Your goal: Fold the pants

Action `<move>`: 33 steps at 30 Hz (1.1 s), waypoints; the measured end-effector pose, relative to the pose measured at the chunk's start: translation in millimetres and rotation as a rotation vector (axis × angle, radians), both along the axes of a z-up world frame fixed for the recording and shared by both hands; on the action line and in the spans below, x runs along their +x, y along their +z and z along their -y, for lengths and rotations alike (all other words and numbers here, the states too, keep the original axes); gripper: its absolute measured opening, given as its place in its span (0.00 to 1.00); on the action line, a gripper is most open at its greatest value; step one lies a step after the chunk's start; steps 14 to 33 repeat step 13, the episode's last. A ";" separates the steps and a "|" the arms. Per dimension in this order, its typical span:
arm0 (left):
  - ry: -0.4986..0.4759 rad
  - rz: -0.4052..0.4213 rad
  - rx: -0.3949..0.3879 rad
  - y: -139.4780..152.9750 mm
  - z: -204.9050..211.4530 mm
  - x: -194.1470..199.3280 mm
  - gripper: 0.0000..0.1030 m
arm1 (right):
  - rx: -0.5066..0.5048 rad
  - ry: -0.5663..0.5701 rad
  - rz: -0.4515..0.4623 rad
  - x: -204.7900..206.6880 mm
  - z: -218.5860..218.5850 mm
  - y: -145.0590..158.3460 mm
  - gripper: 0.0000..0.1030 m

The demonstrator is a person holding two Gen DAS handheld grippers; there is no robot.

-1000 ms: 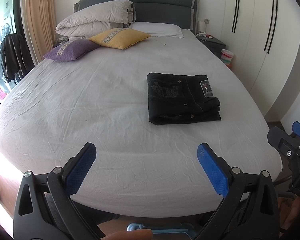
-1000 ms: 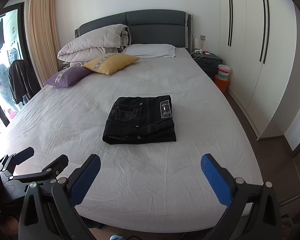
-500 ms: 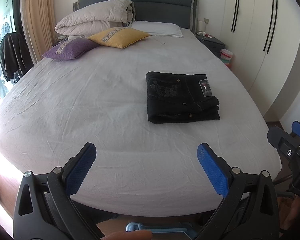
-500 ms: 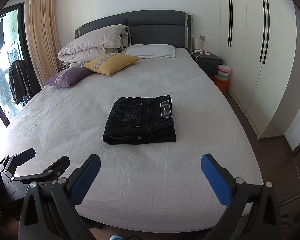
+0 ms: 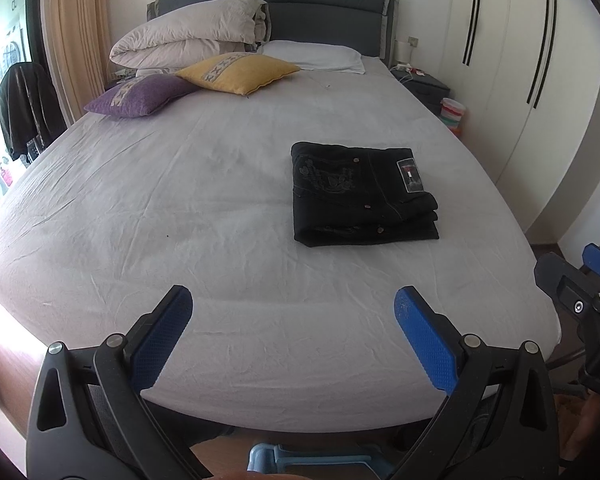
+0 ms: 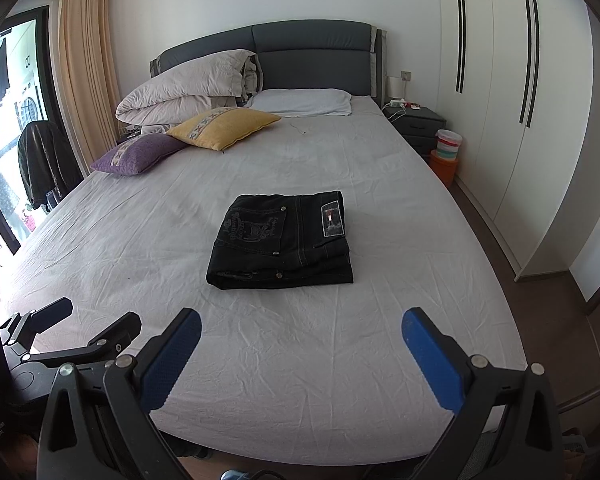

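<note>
Lying ahead of both tools on the bed: black pants, folded into a thick, soft, fairly heavy denim stack. Best taken by the near folded edge. Left gripper and right gripper spread wide, empty. Waistband patch and pocket embroidery unreadable.

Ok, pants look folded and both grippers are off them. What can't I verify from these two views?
- Underside and inner layers of the black pants: hidden by the top fold, both views.
- Label patch text: too small.
- Foot edge of the bed: cut off behind the left gripper and right gripper.
</note>
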State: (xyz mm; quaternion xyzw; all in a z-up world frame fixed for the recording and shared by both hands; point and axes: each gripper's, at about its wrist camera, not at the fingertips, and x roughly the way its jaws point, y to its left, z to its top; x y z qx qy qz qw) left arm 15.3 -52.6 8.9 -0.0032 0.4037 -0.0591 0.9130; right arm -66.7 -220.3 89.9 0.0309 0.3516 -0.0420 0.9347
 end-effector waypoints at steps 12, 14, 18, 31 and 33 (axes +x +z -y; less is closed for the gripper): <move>-0.008 0.046 0.027 6.0 2.0 -4.0 1.00 | 0.004 -0.004 -0.004 -0.1 0.2 0.2 1.00; -0.007 0.046 0.028 6.1 1.7 -3.5 1.00 | 0.005 -0.003 -0.004 -0.6 -0.5 0.4 1.00; -0.007 0.046 0.028 6.1 1.7 -3.5 1.00 | 0.005 -0.003 -0.004 -0.6 -0.5 0.4 1.00; -0.007 0.046 0.028 6.1 1.7 -3.5 1.00 | 0.005 -0.003 -0.004 -0.6 -0.5 0.4 1.00; -0.007 0.046 0.028 6.1 1.7 -3.5 1.00 | 0.005 -0.003 -0.004 -0.6 -0.5 0.4 1.00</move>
